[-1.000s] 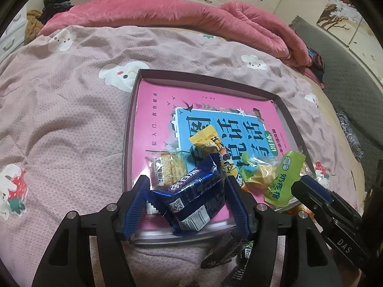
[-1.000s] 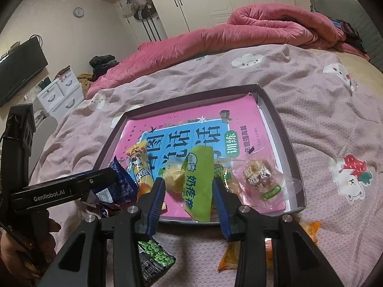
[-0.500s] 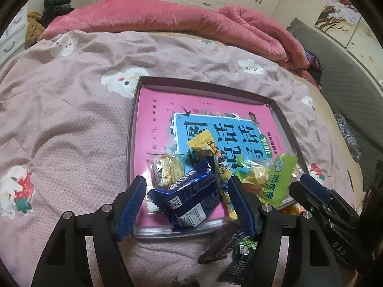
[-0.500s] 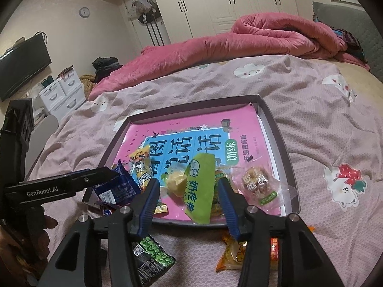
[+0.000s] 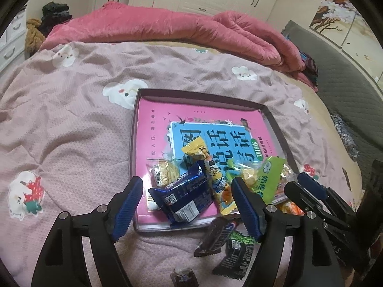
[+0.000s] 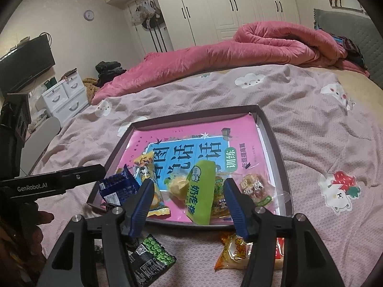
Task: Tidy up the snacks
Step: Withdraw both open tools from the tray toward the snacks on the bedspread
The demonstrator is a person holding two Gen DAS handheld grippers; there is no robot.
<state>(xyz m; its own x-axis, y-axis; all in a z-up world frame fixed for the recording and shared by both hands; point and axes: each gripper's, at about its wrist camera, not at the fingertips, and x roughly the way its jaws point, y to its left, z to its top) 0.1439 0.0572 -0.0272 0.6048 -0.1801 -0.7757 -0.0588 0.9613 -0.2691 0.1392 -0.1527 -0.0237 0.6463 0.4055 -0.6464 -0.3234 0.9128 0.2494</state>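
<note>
Both tongs have just opened, apparently freeing blue packet (image 5: 184, 197) and green packet (image 6: 201, 191).

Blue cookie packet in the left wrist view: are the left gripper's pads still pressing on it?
No, the blue cookie packet lies in the tray, clear of both fingers of the left gripper, whose jaws have just been opening.

Glossy foil blue snack packet (image 5: 183, 197) on a shiny pink paper book cover (image 5: 165, 129); matt quilted cloth bedspread (image 5: 67, 124) at nine o'clock.
</note>
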